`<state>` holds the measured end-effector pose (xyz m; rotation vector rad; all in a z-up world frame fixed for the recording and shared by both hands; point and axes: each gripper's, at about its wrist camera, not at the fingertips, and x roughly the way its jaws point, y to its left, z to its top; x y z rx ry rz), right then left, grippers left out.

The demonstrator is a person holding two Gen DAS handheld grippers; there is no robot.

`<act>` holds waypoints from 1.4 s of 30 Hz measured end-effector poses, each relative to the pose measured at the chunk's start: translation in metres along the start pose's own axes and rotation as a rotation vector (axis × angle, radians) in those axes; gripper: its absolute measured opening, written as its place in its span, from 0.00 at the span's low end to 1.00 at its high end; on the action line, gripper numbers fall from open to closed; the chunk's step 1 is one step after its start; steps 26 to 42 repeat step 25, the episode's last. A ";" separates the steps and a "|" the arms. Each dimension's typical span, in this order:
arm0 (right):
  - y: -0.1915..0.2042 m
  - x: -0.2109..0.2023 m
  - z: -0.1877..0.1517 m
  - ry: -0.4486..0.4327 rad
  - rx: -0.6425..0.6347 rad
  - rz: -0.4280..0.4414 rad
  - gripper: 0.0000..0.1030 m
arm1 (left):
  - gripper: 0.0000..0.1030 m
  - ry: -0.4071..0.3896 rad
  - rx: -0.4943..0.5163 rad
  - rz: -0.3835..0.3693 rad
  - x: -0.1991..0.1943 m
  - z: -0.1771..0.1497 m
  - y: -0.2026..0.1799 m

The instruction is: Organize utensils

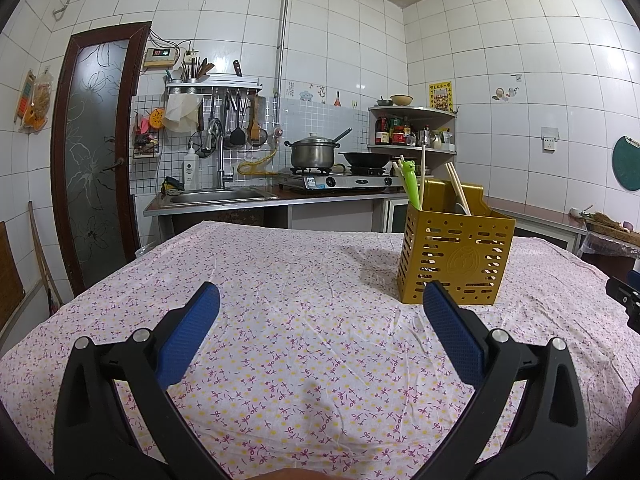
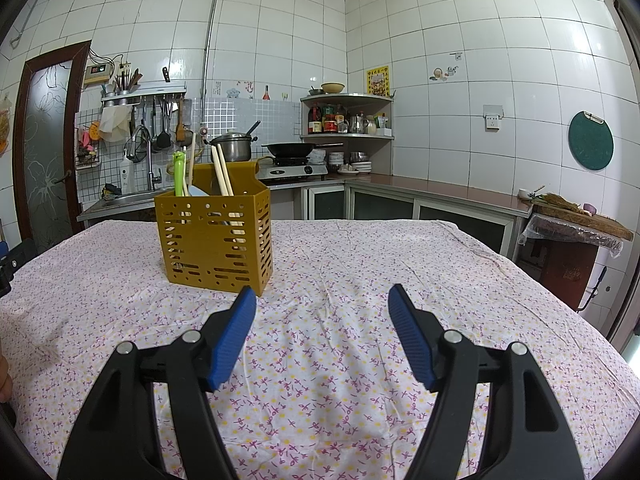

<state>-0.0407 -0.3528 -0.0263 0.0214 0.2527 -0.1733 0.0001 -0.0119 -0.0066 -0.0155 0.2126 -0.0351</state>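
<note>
left gripper [image 1: 320,304]: wide open, empty, above the tablecloth [image 1: 304,360] | holder [image 1: 456,258]: upright on the table, ahead-right of the left gripper, ahead-left of the right; chopsticks [image 1: 458,188] and green utensil [image 1: 412,186] stand upright inside | right gripper [image 2: 322,304]: wide open, empty, looks nearer the holder.

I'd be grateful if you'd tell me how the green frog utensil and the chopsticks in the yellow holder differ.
The frog utensil is bright green with a cartoon frog head on top; the chopsticks are plain pale sticks. The frog utensil stands at the holder's left end in both views, while the chopsticks sit nearer the middle. The frog utensil is thicker; the chopsticks are slim. Both stand in the holder, tops poking above its rim.
</note>
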 end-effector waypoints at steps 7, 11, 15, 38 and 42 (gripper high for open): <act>0.000 0.000 0.000 0.000 0.001 0.000 0.66 | 0.95 -0.001 -0.006 0.002 0.001 -0.001 0.001; 0.000 0.000 0.000 0.001 0.000 0.000 0.66 | 0.95 -0.001 -0.009 0.002 0.001 -0.002 0.000; 0.000 0.000 0.000 0.000 0.001 0.000 0.66 | 0.95 0.000 -0.010 0.002 0.001 -0.002 0.000; 0.000 0.000 0.001 0.001 0.001 0.000 0.66 | 0.95 0.007 -0.028 0.007 -0.001 -0.003 0.000; 0.000 0.000 0.001 0.001 0.001 0.000 0.66 | 0.95 0.007 -0.028 0.007 -0.001 -0.003 0.000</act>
